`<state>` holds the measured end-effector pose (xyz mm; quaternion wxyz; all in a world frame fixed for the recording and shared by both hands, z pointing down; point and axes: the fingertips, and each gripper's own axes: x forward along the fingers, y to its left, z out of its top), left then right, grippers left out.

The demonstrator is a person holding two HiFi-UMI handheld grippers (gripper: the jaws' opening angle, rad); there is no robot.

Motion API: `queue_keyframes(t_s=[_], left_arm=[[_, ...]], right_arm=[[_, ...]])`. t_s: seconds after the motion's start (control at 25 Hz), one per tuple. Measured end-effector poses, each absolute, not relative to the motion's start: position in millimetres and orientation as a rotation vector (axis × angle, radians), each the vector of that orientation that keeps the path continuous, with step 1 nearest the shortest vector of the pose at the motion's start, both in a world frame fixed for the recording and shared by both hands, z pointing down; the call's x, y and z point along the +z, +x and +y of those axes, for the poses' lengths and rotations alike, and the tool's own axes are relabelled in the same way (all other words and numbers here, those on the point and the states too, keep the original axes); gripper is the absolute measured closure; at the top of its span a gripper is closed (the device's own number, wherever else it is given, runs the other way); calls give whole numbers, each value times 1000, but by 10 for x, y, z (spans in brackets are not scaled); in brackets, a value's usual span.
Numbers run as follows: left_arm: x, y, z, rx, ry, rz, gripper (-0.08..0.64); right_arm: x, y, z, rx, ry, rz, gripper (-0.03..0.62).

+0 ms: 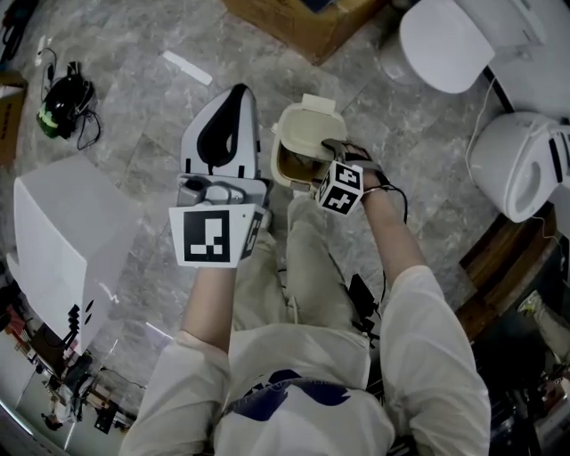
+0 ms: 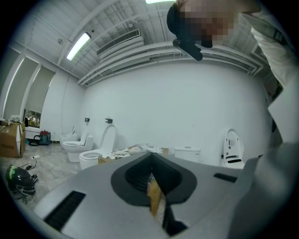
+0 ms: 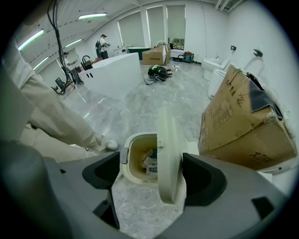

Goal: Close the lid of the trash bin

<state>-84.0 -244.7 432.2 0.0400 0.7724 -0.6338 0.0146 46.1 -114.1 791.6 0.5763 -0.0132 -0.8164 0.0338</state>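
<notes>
A cream trash bin [image 1: 294,160] stands on the marble floor in front of the person's legs. Its lid [image 3: 169,158] is up on edge, and the open bin [image 3: 133,161] holds scraps of rubbish. My right gripper [image 3: 150,164] is open, one jaw on each side of the raised lid, the right jaw close against it. In the head view the right gripper [image 1: 328,150] hangs over the bin's rim. My left gripper [image 1: 233,98] is held higher, left of the bin, and points away from it. Its jaws are shut with nothing held [image 2: 152,173].
A cardboard box [image 3: 243,121] lies just beyond the bin, also seen as a box [image 1: 303,22] at the top of the head view. White toilets [image 1: 525,165] stand at the right. A white cabinet [image 1: 62,240] is at the left, a helmet [image 1: 58,102] beyond it.
</notes>
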Motion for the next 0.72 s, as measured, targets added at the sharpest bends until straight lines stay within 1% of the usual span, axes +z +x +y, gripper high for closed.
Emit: queue_keyframes(t_s=[0.72], left_arm=[[4880,-1000,-2255,120,2323,-1916,560]], right_arm=[[8455,445,-388,163,-124,-1847,158]])
